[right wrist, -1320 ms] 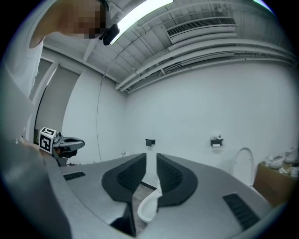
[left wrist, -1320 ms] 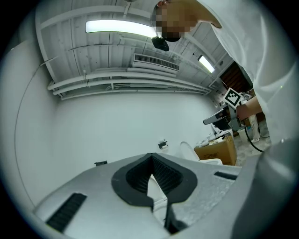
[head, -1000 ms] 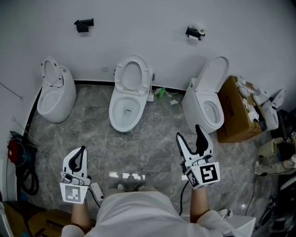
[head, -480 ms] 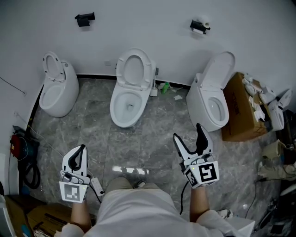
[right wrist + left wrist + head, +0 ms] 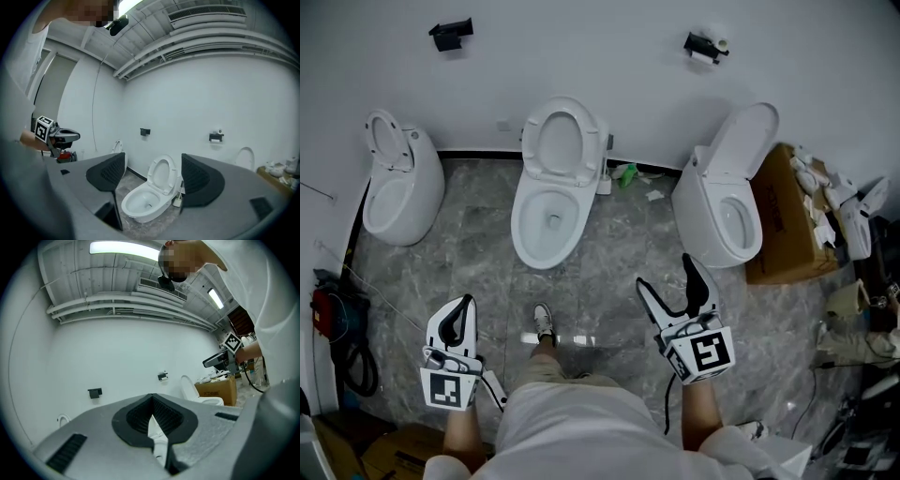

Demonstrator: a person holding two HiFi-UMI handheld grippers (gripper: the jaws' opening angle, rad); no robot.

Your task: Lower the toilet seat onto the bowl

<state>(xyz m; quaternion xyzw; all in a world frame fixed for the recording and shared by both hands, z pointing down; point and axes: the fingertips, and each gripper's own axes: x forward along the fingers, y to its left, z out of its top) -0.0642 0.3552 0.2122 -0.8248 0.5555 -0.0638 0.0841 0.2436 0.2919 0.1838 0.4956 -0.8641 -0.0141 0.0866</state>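
Head view: the toilet seat (image 5: 562,141) stands raised against the wall behind the middle bowl (image 5: 546,225), well ahead of both grippers, with the right gripper (image 5: 666,272) nearer

Left gripper view: the left gripper (image 5: 151,417) has its jaws together, empty

Right gripper view: jaws have just been opening, now wide apart with nothing between them — seat upright, straight ahead

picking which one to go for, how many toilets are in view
3: left toilet near the corner, middle toilet straight ahead, right toilet beside the cardboard box. None seems hidden.
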